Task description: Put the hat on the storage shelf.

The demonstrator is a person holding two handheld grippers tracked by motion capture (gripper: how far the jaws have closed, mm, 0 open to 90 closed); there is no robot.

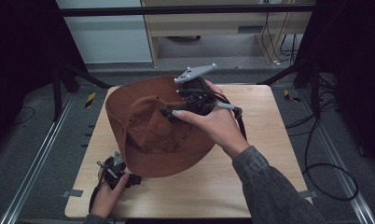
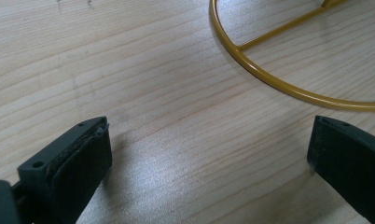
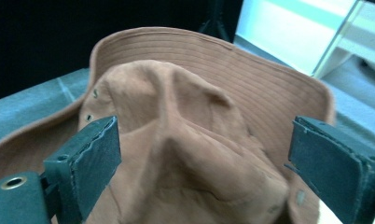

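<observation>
A brown wide-brimmed hat (image 1: pixel 148 135) lies on the wooden table (image 1: pixel 260 154), left of centre, its crown crumpled and dented. My right gripper (image 1: pixel 170 112) hovers over the crown from the right and is open. In the right gripper view the creased crown (image 3: pixel 190 154) bulges between the two black pads without being pinched by them. My left gripper (image 1: pixel 116 167) rests low at the hat's near-left brim. It is open (image 2: pixel 209 140) over bare wood, with nothing between its jaws. A yellow wire ring (image 2: pixel 269 80) with a spoke lies on the table just beyond it.
The table's near edge runs just below my left hand. Metal floor rails (image 1: pixel 41 154) flank the table on both sides. Black cables (image 1: pixel 325 163) coil on the floor at the right. Dark frame legs and a light cabinet (image 1: pixel 209 28) stand behind.
</observation>
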